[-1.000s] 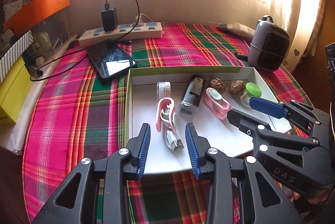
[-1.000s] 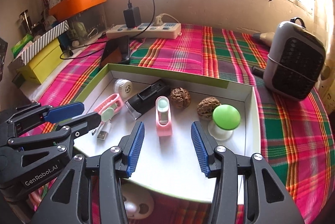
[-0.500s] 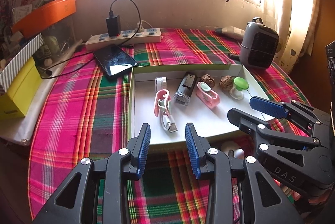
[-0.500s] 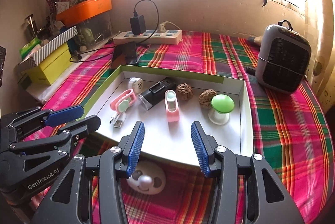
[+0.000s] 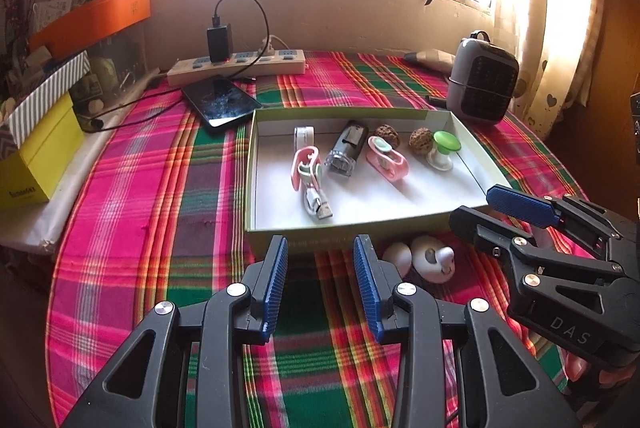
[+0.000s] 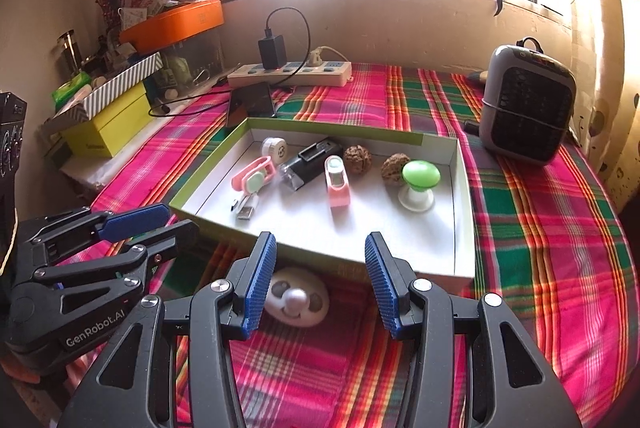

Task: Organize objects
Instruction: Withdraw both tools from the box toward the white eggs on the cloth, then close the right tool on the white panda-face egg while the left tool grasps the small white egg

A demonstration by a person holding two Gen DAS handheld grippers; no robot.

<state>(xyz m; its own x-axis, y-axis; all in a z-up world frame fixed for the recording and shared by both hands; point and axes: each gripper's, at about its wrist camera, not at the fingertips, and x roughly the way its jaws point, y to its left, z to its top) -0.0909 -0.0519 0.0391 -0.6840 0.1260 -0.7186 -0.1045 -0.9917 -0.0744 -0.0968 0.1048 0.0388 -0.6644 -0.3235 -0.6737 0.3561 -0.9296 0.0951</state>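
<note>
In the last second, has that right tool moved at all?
Yes. The right tool has pulled back toward the person: the white tray looks farther off, and the panda toy now shows.

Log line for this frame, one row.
left gripper open, empty | right gripper open, empty | panda toy outside tray

Both tools have backed away from the tray, uncovering the white panda toy.

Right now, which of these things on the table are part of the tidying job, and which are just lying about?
Part of the job:
- tray
- panda toy, outside it
- pink cable winder
- pink clip
- two walnuts
- green mushroom toy

Lying about:
- heater
- power strip
- phone
- yellow box
</note>
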